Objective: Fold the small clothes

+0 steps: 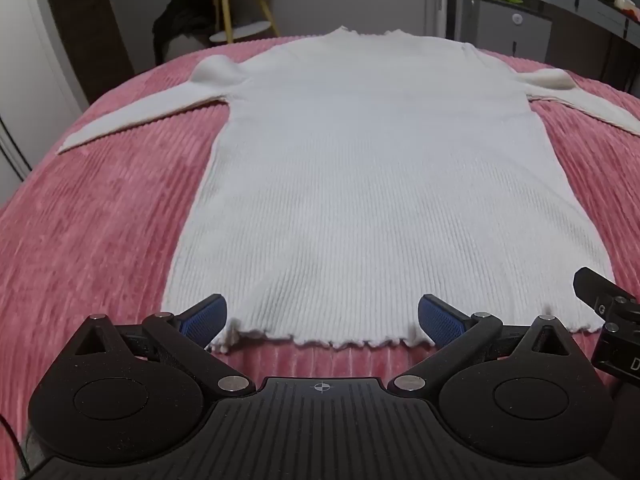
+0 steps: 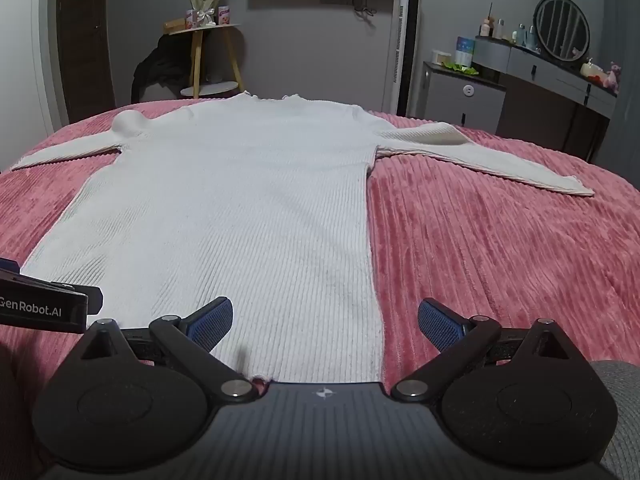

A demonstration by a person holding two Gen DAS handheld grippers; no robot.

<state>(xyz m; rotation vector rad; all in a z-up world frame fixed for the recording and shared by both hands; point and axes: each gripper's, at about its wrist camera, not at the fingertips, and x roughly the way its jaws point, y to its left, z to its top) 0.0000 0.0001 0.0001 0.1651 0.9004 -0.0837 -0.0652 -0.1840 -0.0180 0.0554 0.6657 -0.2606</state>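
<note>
Left gripper (image 1: 322, 316) is held spread fully wide w/ nothing between the blue pads (image 1: 204, 314); same for the right gripper (image 2: 325, 320), fully spread and empty. Both are angled down at the near edge of the bed (image 1: 80, 220), which is covered by a pink ribbed blanket.

White ribbed sweater (image 1: 368, 168) is laid flat on that blanket, long axis running straight away from the grippers: scalloped hem (image 1: 320, 340) at the near edge of the bed, collar (image 1: 366, 32) towards the far edge. Left sleeve (image 1: 136, 120) is spread out towards the bed's left edge, right sleeve (image 2: 492, 156) towards the right edge.

Key relation: hem lies directly ahead of and below both grippers. In the left wrist view the pads straddle the left-centre stretch of the hem; in the right wrist view the sweater's right side seam (image 2: 374, 260) runs between the pads, so the right hem corner is nearest the right gripper. Left hem corner is judged nearer the left gripper. Contact w/ fabric can't be confirmed for either.

No fold is seen yet. Next move is judged to be a sleeve or side fold inward, or a hem pinch at both corners.
</note>
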